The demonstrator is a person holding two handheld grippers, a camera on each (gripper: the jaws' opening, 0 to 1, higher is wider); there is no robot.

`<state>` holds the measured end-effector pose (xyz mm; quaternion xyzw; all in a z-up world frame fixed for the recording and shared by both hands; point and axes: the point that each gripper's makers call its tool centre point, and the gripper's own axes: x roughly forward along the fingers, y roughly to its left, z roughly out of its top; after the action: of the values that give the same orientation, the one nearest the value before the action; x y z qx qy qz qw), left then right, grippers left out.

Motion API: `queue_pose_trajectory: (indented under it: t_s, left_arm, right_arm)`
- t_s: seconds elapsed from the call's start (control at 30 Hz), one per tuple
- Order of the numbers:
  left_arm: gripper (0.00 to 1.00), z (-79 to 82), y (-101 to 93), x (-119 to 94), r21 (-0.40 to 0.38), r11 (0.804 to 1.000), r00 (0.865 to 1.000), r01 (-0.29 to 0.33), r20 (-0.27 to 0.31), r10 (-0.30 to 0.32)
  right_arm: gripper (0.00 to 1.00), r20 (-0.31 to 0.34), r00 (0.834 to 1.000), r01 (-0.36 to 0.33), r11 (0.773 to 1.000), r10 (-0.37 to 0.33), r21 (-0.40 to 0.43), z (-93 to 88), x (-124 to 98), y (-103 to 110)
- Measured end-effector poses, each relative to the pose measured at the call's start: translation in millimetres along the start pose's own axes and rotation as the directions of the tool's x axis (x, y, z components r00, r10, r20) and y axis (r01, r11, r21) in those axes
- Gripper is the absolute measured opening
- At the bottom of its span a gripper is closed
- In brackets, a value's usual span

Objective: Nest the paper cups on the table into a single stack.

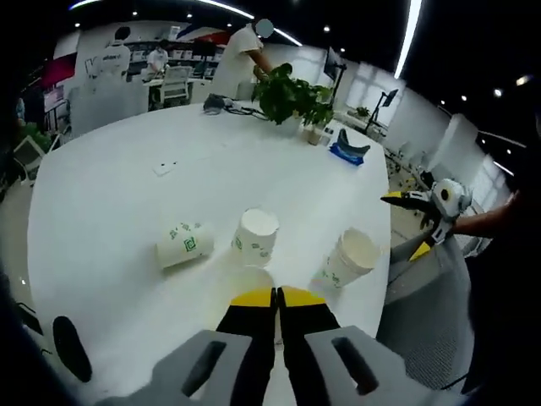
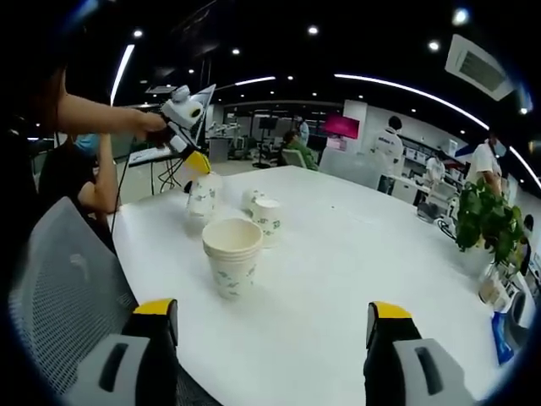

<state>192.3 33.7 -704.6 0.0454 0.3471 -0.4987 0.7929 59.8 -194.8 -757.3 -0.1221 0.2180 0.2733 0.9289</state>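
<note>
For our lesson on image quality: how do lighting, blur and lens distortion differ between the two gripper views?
Left gripper view: soft and slightly blurred, the white table glaring and bowed by the fisheye, ceiling strip lights curving. Right gripper view: sharper on the nested cup stack, dim ceiling with small bright spots and arcing strips, faint shadows under the cups; the plant at the edge looks stretched.
</note>
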Motion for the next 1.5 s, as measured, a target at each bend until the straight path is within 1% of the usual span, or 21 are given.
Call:
queue_pose_trajectory:
  t_s: [0.1, 0.17, 0.2, 0.27, 0.3, 0.33, 0.4, 0.5, 0.63, 0.73, 0.9, 1.07, 1.3, 1.5]
  left_arm:
    - [0.00, 21.6, -20.4, -5, 0.027, 1.000, 0.999, 0.012, 0.047, -0.014]
    - [0.00, 35.6, -32.8, -7, 0.028, 0.999, 0.996, 0.026, 0.083, -0.028]
    - [0.00, 37.5, -34.7, -7, 0.028, 0.999, 0.996, 0.028, 0.086, -0.030]
    - [0.00, 49.4, -46.2, -7, 0.027, 0.999, 0.994, 0.034, 0.099, -0.036]
    - [0.00, 54.1, -51.0, -7, 0.039, 0.999, 0.993, 0.037, 0.109, -0.041]
    - [0.00, 62.0, -57.4, -8, 0.063, 0.997, 0.990, 0.045, 0.131, -0.053]
    - [0.00, 72.3, -66.3, -10, 0.074, 0.996, 0.986, 0.047, 0.156, -0.058]
    - [0.00, 82.9, -78.1, -10, 0.092, 0.994, 0.981, 0.051, 0.183, -0.068]
    - [0.00, 91.2, -92.7, -8, 0.131, 0.990, 0.977, 0.055, 0.196, -0.081]
    - [0.00, 94.7, -101.0, -6, 0.165, 0.985, 0.977, 0.051, 0.194, -0.083]
    - [0.00, 97.5, -112.9, -1, 0.189, 0.980, 0.976, 0.058, 0.197, -0.096]
    - [0.00, 93.4, -122.9, 9, 0.227, 0.972, 0.979, 0.059, 0.178, -0.101]
    - [0.00, 87.3, -132.5, 22, 0.255, 0.964, 0.981, 0.075, 0.154, -0.117]
    - [0.00, 81.2, -145.1, 33, 0.287, 0.954, 0.983, 0.083, 0.132, -0.125]
  right_arm:
    - [0.94, 0.000, 1.000, -0.005, 1.000, 0.005, 0.003, -0.8, 0, 0]
    - [0.95, -0.007, 1.000, -0.005, 1.000, 0.005, 0.005, -2.3, 1, 0]
    - [0.95, -0.007, 1.000, -0.008, 1.000, 0.008, 0.007, -2.3, 1, 0]
    - [0.96, -0.005, 1.000, -0.015, 1.000, 0.015, 0.011, -2.5, 1, 1]
    - [0.96, -0.003, 1.000, -0.021, 1.000, 0.021, 0.013, -1.9, 1, 3]
    - [0.96, -0.002, 1.000, -0.024, 1.000, 0.024, 0.013, -1.6, 1, 3]
    - [0.97, 0.004, 1.000, -0.027, 1.000, 0.027, 0.013, -0.9, 1, 3]
    - [0.98, 0.008, 1.000, -0.029, 0.999, 0.028, 0.020, 0.0, 1, 4]
    - [1.00, 0.014, 0.999, -0.033, 0.999, 0.033, 0.031, 1.3, 1, 4]
    - [1.00, 0.014, 0.999, -0.032, 0.999, 0.032, 0.033, 0.9, 1, 4]
    - [1.00, 0.023, 0.999, -0.032, 0.999, 0.032, 0.036, 3.0, 1, 4]
    - [1.00, 0.025, 0.999, -0.029, 0.999, 0.028, 0.031, 3.8, 0, 4]
    - [0.99, 0.021, 0.999, -0.027, 0.999, 0.027, 0.025, 4.8, 0, 6]
    - [0.99, 0.020, 0.999, -0.032, 0.999, 0.032, 0.021, 5.1, 0, 7]
